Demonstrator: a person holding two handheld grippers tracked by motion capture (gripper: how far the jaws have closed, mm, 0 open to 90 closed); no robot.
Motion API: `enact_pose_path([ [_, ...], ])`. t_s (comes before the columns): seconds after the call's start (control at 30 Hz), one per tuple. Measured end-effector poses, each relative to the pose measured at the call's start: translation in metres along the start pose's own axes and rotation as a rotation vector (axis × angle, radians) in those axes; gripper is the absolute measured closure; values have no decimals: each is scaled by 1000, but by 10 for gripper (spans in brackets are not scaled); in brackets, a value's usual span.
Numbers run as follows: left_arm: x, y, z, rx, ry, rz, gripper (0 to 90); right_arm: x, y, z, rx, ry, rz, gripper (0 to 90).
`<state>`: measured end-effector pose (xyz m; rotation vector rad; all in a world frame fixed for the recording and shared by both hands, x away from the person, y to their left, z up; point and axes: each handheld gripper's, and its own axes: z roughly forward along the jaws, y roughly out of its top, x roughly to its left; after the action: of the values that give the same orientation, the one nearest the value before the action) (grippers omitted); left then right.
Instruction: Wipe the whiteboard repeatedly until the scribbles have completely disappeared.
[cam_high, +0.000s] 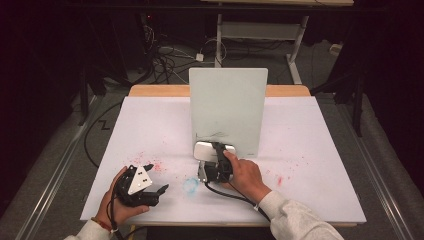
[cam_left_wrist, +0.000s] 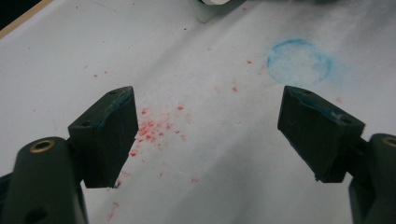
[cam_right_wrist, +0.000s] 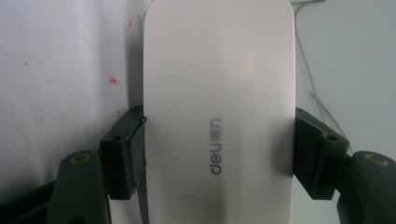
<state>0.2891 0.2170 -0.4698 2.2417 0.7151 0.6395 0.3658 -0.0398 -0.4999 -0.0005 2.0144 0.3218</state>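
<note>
A white rounded eraser (cam_high: 205, 150) with a grey "deli" logo (cam_right_wrist: 217, 154) lies at the foot of an upright whiteboard (cam_high: 228, 107). My right gripper (cam_high: 216, 149) is shut on the eraser, with one jaw pressing each long side (cam_right_wrist: 219, 144). Faint dark marks (cam_high: 212, 134) show low on the board, just above the eraser. My left gripper (cam_high: 156, 178) rests low over the front left of the table, held in a hand. Its jaws stand wide open with nothing between them (cam_left_wrist: 208, 126).
White paper (cam_high: 310, 150) covers the table and is flecked with red specks (cam_left_wrist: 149, 128). A blue ring stain (cam_high: 190, 185) lies between the two grippers (cam_left_wrist: 299, 60). Cables and a desk frame (cam_high: 260, 30) stand on the floor beyond the far edge.
</note>
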Motion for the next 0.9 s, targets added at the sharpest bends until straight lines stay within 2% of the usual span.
enact_pose_path([
  [0.13, 0, -1, -1, -3, 3, -3, 197, -3, -4, -2, 1, 16, 24, 306],
  [0.27, 1, -2, -3, -3, 7, -7, 196, -7, -16, -5, 14, 19, 26, 306],
  [0.53, 0, -2, -3, 4, 8, -7, 196, -19, -61, -17, 60, 19, 61, 306],
  [0.73, 0, -1, -2, 8, 6, -2, 197, -31, -98, -28, 89, 6, 126, 306],
  [0.9, -1, 0, -2, 7, 5, 3, 196, -34, -116, -32, 99, -10, 139, 306],
])
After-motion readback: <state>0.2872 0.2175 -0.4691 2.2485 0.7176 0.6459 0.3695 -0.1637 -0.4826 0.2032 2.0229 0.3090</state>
